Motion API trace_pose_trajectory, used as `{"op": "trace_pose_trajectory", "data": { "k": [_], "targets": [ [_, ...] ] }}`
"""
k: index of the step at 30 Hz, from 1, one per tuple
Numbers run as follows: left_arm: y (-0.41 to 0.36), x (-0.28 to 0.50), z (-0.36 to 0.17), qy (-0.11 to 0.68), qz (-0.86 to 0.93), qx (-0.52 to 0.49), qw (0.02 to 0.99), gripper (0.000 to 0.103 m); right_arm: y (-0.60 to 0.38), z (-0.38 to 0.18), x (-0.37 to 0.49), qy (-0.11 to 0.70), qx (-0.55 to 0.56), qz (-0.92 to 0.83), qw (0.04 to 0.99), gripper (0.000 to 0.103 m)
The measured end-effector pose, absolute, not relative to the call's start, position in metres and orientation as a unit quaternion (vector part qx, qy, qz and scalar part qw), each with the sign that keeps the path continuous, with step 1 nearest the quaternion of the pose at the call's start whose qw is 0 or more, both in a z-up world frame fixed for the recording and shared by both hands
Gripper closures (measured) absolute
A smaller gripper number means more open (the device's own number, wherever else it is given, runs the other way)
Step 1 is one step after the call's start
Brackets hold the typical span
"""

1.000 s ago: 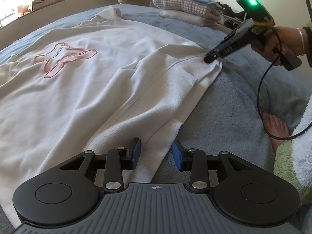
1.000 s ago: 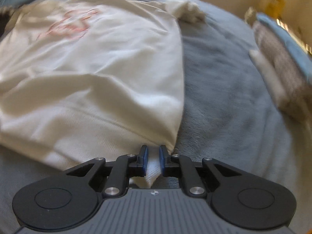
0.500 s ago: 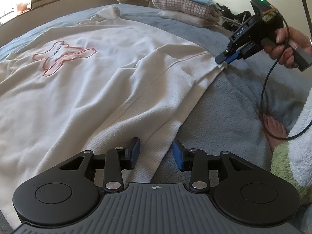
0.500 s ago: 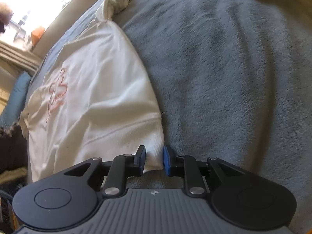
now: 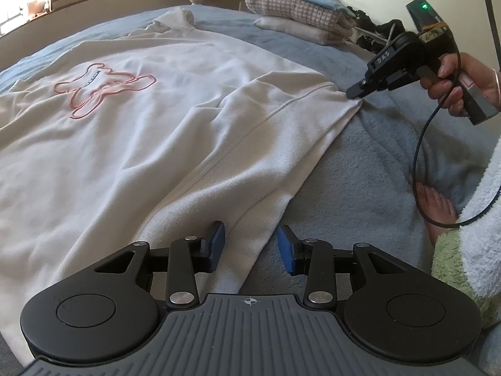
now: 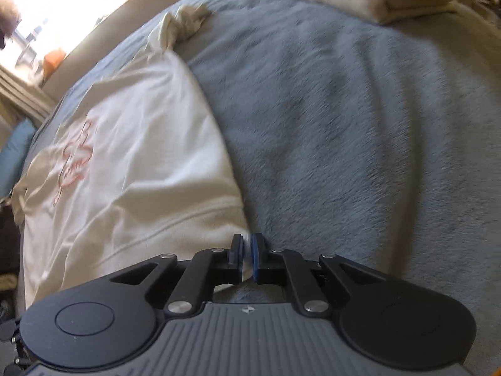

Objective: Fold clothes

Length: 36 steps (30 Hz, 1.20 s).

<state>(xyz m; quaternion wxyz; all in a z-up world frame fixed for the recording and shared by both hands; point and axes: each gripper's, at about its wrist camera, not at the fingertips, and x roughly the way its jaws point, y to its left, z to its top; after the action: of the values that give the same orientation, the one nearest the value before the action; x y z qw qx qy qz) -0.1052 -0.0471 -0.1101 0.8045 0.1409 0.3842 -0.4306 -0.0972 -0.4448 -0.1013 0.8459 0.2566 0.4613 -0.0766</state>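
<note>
Right now, as I read my two feeds:
Left gripper (image 5: 250,244): my jaws are spread wide, low over the ribbed hem (image 5: 250,219) of the sweatshirt (image 5: 141,144); the hem's corner lies between the blue pads (image 5: 217,239), but I see no pinch on it.
Right gripper (image 6: 247,252): my jaws are pressed together on a small fold of the white fabric at the hem's far corner; the left feed shows that gripper (image 5: 355,92) nipping this corner, with cloth drawn into a point.
Right hand (image 5: 454,84): wrapped round the handle, a black cable (image 5: 419,144) looping down from it.
Sweatshirt: cream, spread flat on the grey-blue blanket (image 5: 369,163), its pink outlined bear print (image 5: 100,89) facing up, the neck end bunched at the far side of the bed.
Blanket: bare fleece to the right of the garment.
Farther out: a stack of folded clothes (image 5: 297,15) near the bed's far edge.
Near me: a bare foot (image 5: 436,203) on the blanket, beside a fluffy white-and-green sleeve (image 5: 469,241).
</note>
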Motion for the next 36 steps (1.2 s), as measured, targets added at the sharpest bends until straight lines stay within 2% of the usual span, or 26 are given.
{"op": "trace_pose_trajectory", "data": {
  "k": [6,9,19,30,32,36],
  "targets": [
    [-0.046,-0.105,-0.109,0.387,-0.432,0.139,0.802,0.066,-0.43,-0.078,-0.099,0.43,0.207,-0.056,0.877,0.097],
    [-0.044,-0.106,-0.107,0.392,-0.433,0.141,0.799,0.066,-0.394,-0.075,-0.089,0.441,0.162,0.032,0.882,0.096],
    [-0.015,-0.118,-0.094,0.403,-0.413,0.167,0.799,0.066,-0.257,-0.081,-0.077,0.452,-0.101,0.307,0.832,0.096],
    [0.004,-0.123,-0.098,0.41,-0.381,0.214,0.8,0.067,-0.231,-0.089,-0.061,0.443,-0.127,0.352,0.815,0.096],
    [0.005,-0.123,-0.099,0.407,-0.381,0.214,0.802,0.071,-0.232,-0.088,-0.062,0.443,-0.126,0.347,0.817,0.096],
    [0.012,-0.12,-0.096,0.408,-0.382,0.195,0.806,0.085,-0.237,-0.088,-0.062,0.446,-0.115,0.331,0.824,0.096]
  ]
}}
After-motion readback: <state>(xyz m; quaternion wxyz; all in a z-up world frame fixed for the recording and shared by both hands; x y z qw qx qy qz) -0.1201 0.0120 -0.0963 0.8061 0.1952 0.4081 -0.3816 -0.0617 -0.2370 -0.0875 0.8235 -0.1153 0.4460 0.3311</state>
